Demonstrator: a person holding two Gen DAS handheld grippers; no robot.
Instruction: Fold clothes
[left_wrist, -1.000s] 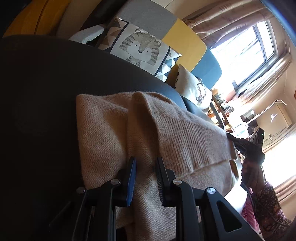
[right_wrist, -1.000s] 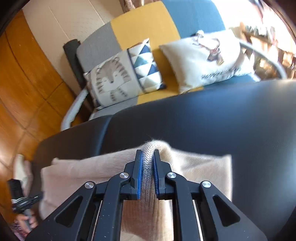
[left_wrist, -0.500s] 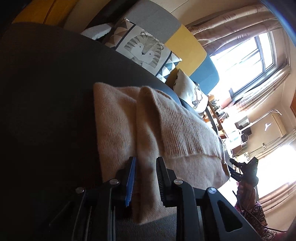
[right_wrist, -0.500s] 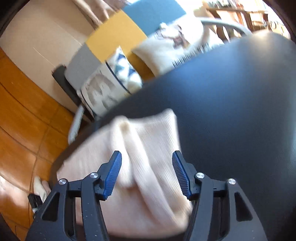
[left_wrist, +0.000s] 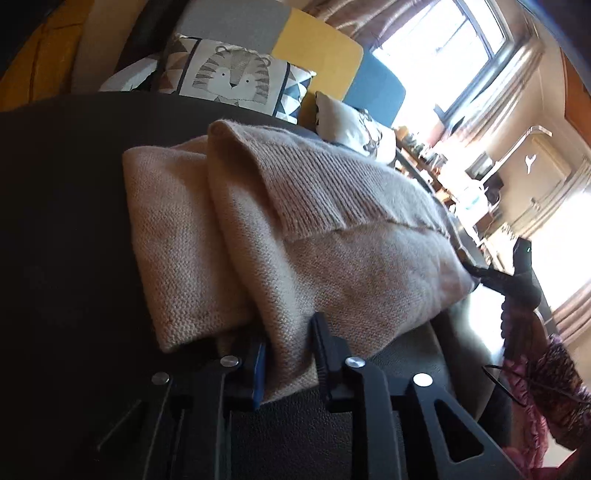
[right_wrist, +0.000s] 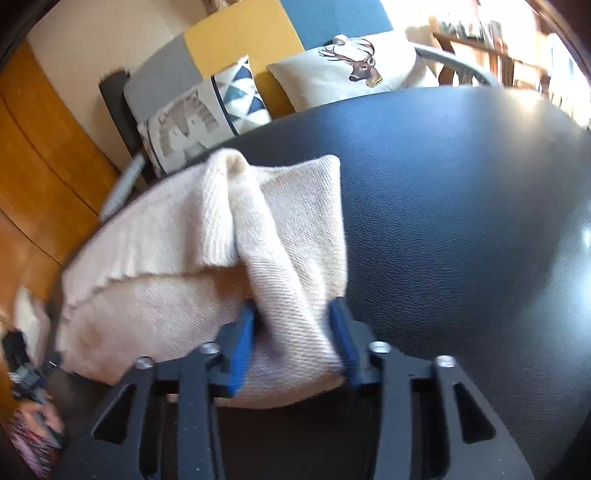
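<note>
A folded beige knitted sweater (left_wrist: 295, 229) lies on a black leather surface (left_wrist: 55, 221). A ribbed hem flap lies across its top. My left gripper (left_wrist: 288, 354) sits at the sweater's near edge with a thick fold between its slightly parted jaws. In the right wrist view the same sweater (right_wrist: 207, 266) is bunched up, and my right gripper (right_wrist: 291, 336) stands open with a loose fold between its wide-apart jaws. The other gripper and the person's hand show at the far end in each view (left_wrist: 517, 280) (right_wrist: 26, 376).
A sofa with grey, yellow and blue panels stands behind the surface, with a tiger cushion (left_wrist: 229, 74) and a deer cushion (right_wrist: 354, 66). A bright window (left_wrist: 443, 40) is at the back right. Wooden panelling (right_wrist: 37, 166) is on the left.
My right gripper has opened and let go of the sweater fold it was pinching. My left gripper's jaws have parted a little and it has drawn back towards the sweater's near edge.
</note>
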